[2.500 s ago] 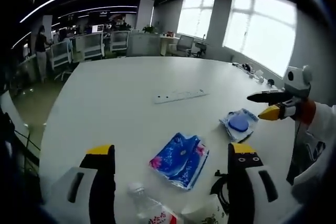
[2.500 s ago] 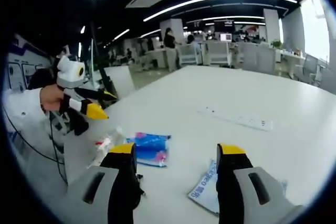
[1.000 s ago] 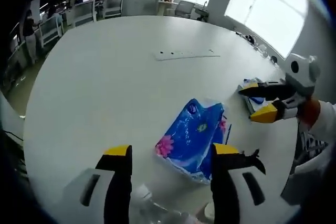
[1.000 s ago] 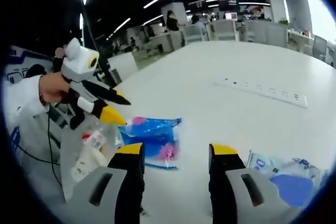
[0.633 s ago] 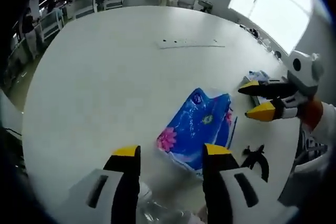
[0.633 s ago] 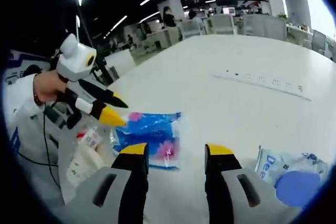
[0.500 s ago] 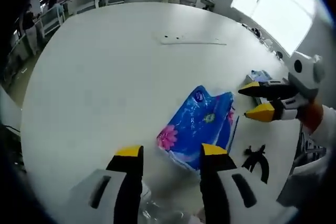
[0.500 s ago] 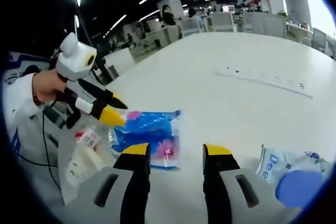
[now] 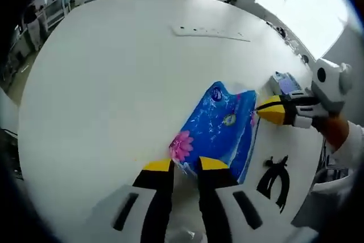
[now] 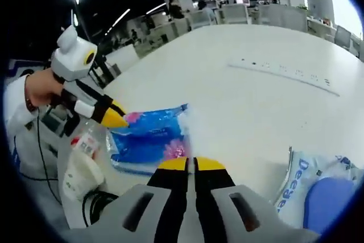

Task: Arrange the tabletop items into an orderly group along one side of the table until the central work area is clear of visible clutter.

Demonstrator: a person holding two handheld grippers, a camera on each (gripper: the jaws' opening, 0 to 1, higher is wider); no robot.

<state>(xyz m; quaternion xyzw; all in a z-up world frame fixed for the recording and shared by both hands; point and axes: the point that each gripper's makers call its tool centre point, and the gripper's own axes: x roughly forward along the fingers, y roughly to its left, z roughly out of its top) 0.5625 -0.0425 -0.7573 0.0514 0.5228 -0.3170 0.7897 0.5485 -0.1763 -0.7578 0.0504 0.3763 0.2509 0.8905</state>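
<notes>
Left gripper view, near to far. Left gripper (image 9: 185,166): yellow-tipped jaws drawn in with only a narrow gap, pinching the near edge of a blue tissue pack (image 9: 219,129) with a pink flower print. Whether the plastic is truly caught between the tips, cannot tell for certain, but the tips sit right on the pack's edge. Just right of the pack, a black cable (image 9: 273,177) lies coiled on the white table (image 9: 102,83). At the pack's right edge the right gripper (image 9: 273,109) comes in, held by a hand (image 9: 335,132), its yellow tips together and touching the pack. Just beyond it, a wet-wipes packet (image 9: 284,82) lies flat. Far across the table, a white power strip (image 9: 210,32).

Right gripper view, near to far. Right gripper (image 10: 190,165): jaws pressed together, tips meeting at the near edge of the tissue pack (image 10: 148,138); what they grip is hidden by the tips. Right of the jaws, the wet-wipes packet (image 10: 315,189) with a blue lid, close by. Left of the pack, a white bag (image 10: 77,172) and a plastic bottle (image 10: 85,140) sit at the table edge, with the cable (image 10: 94,200) below them. The left gripper (image 10: 111,119) touches the pack's far-left corner. The power strip (image 10: 284,72) lies well beyond, desks and chairs behind.
</notes>
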